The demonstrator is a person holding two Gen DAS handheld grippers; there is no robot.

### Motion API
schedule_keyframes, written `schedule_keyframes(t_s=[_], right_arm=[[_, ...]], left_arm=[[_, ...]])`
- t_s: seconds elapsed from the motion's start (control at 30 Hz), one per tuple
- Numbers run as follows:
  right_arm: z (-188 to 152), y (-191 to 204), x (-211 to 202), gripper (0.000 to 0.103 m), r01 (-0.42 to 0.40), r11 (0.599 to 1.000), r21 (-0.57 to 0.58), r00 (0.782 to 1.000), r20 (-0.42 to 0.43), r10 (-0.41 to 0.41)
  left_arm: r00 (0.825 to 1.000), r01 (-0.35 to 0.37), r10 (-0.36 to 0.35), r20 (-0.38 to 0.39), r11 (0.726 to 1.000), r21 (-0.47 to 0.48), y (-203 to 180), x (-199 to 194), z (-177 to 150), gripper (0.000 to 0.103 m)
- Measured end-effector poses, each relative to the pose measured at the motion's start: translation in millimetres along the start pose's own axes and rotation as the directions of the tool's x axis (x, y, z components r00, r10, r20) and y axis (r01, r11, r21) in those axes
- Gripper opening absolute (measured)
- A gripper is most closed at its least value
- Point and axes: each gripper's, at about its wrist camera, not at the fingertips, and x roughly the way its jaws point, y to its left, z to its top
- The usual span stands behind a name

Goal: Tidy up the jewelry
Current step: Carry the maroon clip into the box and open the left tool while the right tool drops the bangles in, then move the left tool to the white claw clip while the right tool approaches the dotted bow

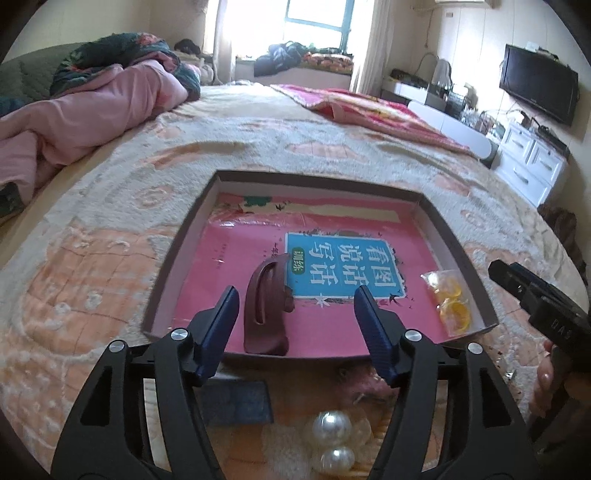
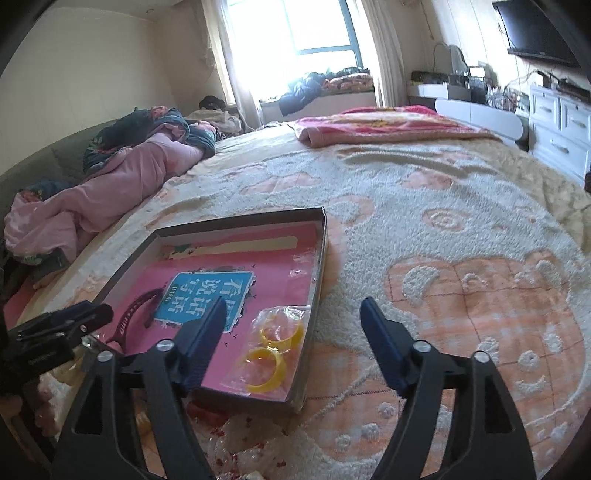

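Both the left gripper (image 1: 293,325) and the right gripper (image 2: 293,345) had wide, empty jaws. The hair clip (image 1: 267,308) and bagged yellow rings (image 2: 273,354) lay in the tray (image 2: 317,258) on the bed (image 2: 461,221). A bump could tip the tray.

a home bedroom is shown: a wide bed (image 2: 443,206) is covered by a patterned blanket, rumpled quilts (image 1: 92,110), a curtained window (image 2: 295,33), a wall-mounted television (image 1: 537,88).

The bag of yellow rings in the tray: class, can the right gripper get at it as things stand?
Probably yes. The bag of yellow rings lies uncovered in the tray's near corner, and the right gripper is open and empty just beside it, with only the low rim between.
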Motion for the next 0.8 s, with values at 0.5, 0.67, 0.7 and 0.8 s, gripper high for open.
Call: schedule_keyframes(t_s=[0.5, 0.67, 0.7, 0.8], right_arm=[[-12, 19, -33, 0.086, 0.000, 0.999, -0.050, 0.998, 0.057, 0.003], [-16, 22, -42, 0.086, -0.004, 0.999, -0.053, 0.998, 0.064, 0.008], [-16, 23, -43, 0.086, -0.006, 0.998, -0.054, 0.998, 0.066, 0.010], [-20, 24, -47, 0.086, -0.005, 0.998, -0.063, 0.998, 0.065, 0.010]], left_arm=[[0.995, -0.033, 0.036, 0.093, 0.999, -0.043, 24, -45, -12, 0.077], [0.994, -0.039, 0.044, 0.097, 0.998, -0.050, 32, -54, -19, 0.080], [0.994, -0.037, 0.042, 0.098, 0.998, -0.053, 33, -55, -21, 0.080], [0.995, -0.036, 0.042, 0.096, 0.998, -0.057, 37, -59, -25, 0.080]])
